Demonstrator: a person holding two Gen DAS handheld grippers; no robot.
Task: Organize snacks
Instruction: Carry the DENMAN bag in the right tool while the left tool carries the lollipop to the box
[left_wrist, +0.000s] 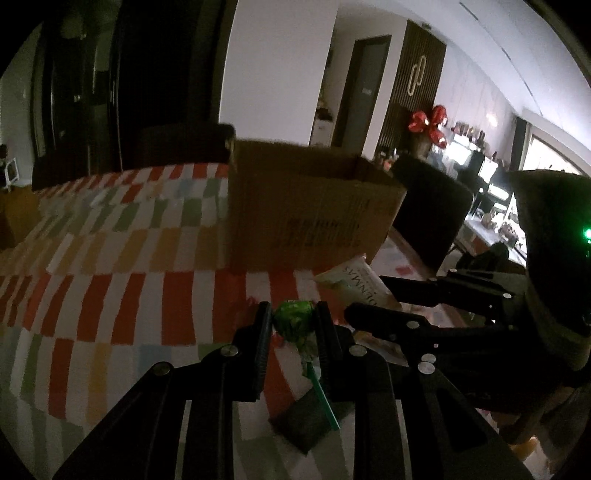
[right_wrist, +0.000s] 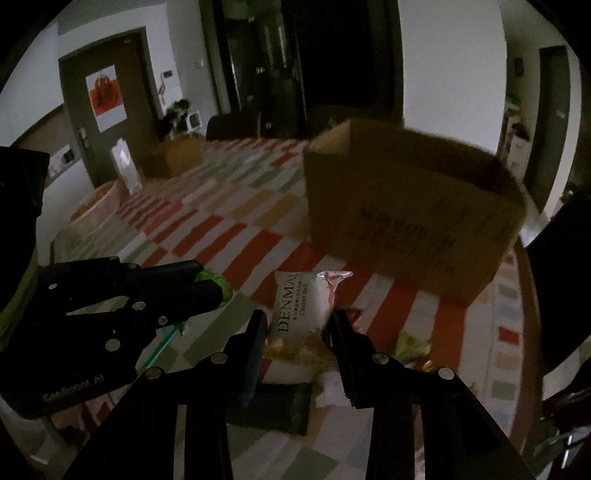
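1. Closest to us, the left tool (left_wrist: 293, 325) pinches a green lollipop (left_wrist: 293, 323) by its wrapped head, jaws narrow, the green stick (left_wrist: 323, 398) trailing down and back between the arms.
2. Over on the other side, our right tool (right_wrist: 297, 325) grips a white Denmai cheese ball packet (right_wrist: 304, 310) by its lower half, jaws also narrow, the crimped top of the packet sticking out ahead.
3. Both snacks look clear of the worktop (left_wrist: 110, 295), which wears a checked cloth of orange, green and white.
4. Ahead of both tools stands an open cardboard box (right_wrist: 402, 221); it sits on the cloth, top flaps out of the way. We cannot see inside it from here.
5. We judge the pick-up finished for both items, and the carry toward the box is the step in hand.
6. Next we need each tool over the box rim and above the opening before letting go. With the two tools so close together, one should go first so they don't collide.
7. A few more wrappers (right_wrist: 413, 343) lie on the cloth just beyond the right tool, along with a dark flat packet (right_wrist: 280, 410) below it, so more picking looks likely afterward.
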